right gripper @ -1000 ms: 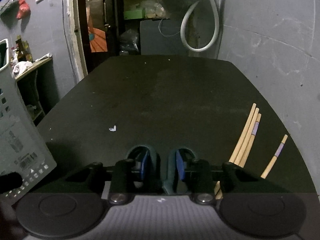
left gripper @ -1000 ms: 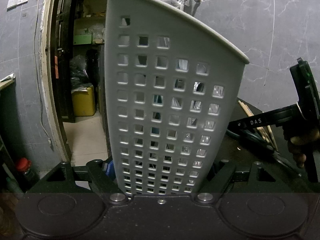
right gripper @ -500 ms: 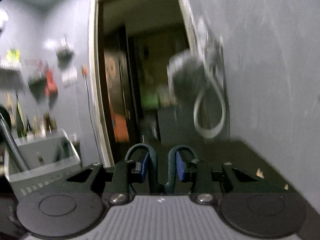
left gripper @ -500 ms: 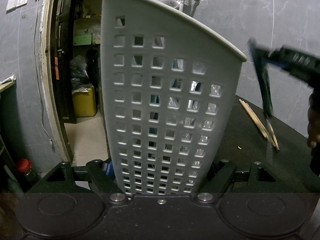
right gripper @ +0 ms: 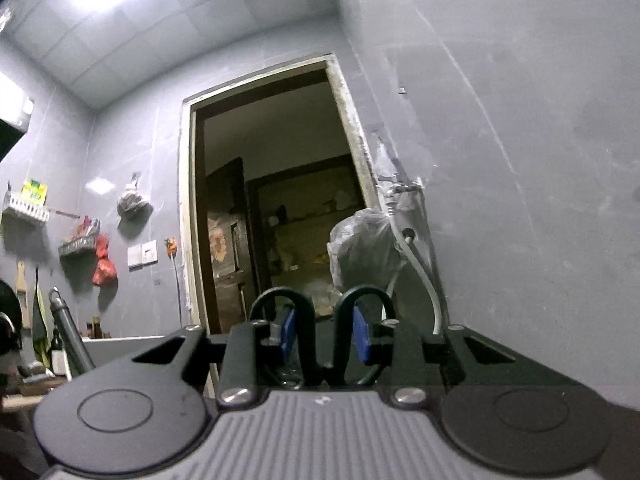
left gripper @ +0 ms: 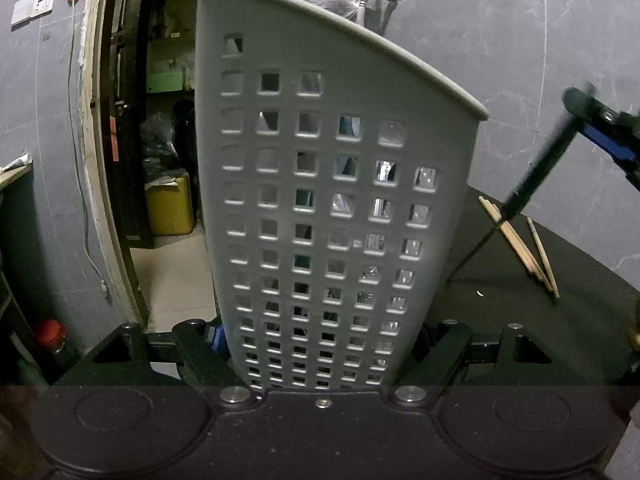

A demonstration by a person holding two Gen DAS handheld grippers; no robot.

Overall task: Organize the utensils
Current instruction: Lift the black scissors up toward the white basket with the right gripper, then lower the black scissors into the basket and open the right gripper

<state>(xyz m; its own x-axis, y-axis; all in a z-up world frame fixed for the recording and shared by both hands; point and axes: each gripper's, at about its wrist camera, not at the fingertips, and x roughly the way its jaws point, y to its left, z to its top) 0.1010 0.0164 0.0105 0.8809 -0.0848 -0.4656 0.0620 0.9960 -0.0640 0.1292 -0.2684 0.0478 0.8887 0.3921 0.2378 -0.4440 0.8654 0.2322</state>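
**Left wrist view.** The left gripper (left gripper: 320, 344) is clenched on the lower part of a grey perforated utensil basket (left gripper: 320, 200). One finger (left gripper: 200, 344) is on each side wall. The basket stands upright with its long axis vertical and its open mouth upward. Its rim slopes down from a high left corner to a lower right corner. Glints of metal show through the square holes on the right half, but what the contents are cannot be told. The basket stands at the near left edge of a dark surface (left gripper: 580, 320).

At the upper right is the right gripper (left gripper: 612, 140), its blue pads visible. From it hangs a pair of dark scissors (left gripper: 536, 176), blurred. Their long axis is a steep diagonal, with the handle end up and to the right at the gripper. The thin end points down and to the left, toward the surface just beside the basket's right wall. Whether that end touches the surface cannot be told. A few wooden chopsticks (left gripper: 516, 244) lie on the surface behind it. They lie close together and nearly parallel, running from far left to near right.

**Right wrist view.** The right gripper (right gripper: 324, 332) points slightly upward toward a doorway (right gripper: 280, 200) in a grey wall. It grasps the scissors (right gripper: 324, 368) by the handles. The two black finger loops rise side by side, with a blue pad set inside each. The inner limbs of the loops are caught between the pads. The jaws have just eased a little wider, with the handles still between them. The blades run back under the gripper, out of sight. The basket (right gripper: 120, 340) shows as a pale rim at lower left.
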